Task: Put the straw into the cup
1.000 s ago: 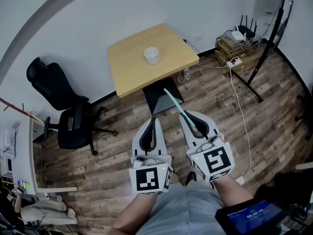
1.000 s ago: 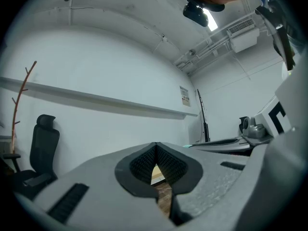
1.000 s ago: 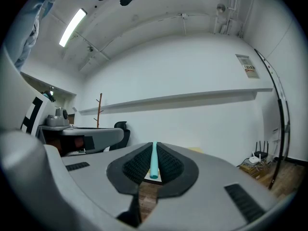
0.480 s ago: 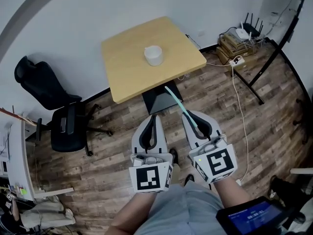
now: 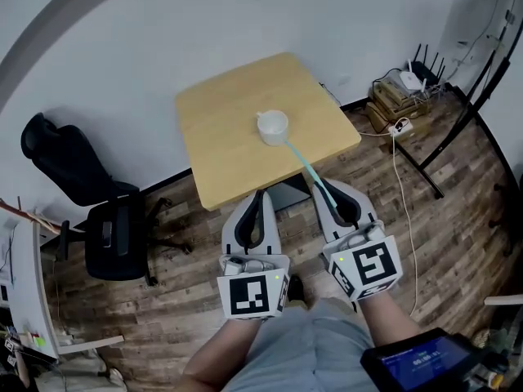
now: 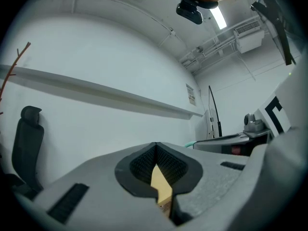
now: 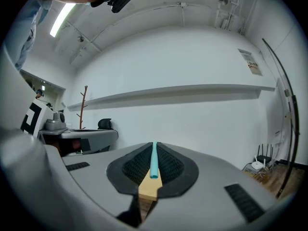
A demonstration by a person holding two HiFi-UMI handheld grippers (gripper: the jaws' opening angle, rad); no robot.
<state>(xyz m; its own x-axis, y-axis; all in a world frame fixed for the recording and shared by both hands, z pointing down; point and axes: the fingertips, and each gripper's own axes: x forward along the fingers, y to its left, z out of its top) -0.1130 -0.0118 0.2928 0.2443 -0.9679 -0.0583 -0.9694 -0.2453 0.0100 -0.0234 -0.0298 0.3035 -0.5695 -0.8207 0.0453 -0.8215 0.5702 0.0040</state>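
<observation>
**Teal straw (image 5: 306, 167) aimed at the white cup (image 5: 272, 126).**
We see the right gripper (image 5: 327, 193) clamped on the straw's near end. The straw's long axis runs away from us across the table's (image 5: 229, 96) near edge, its far tip at the cup's rim, mid-table. The left gripper's (image 5: 258, 194) jaws meet on nothing. Each gripper's cube (image 5: 252, 296) shows a square marker; the wall notice (image 7: 253, 61) is too small to read.
</observation>
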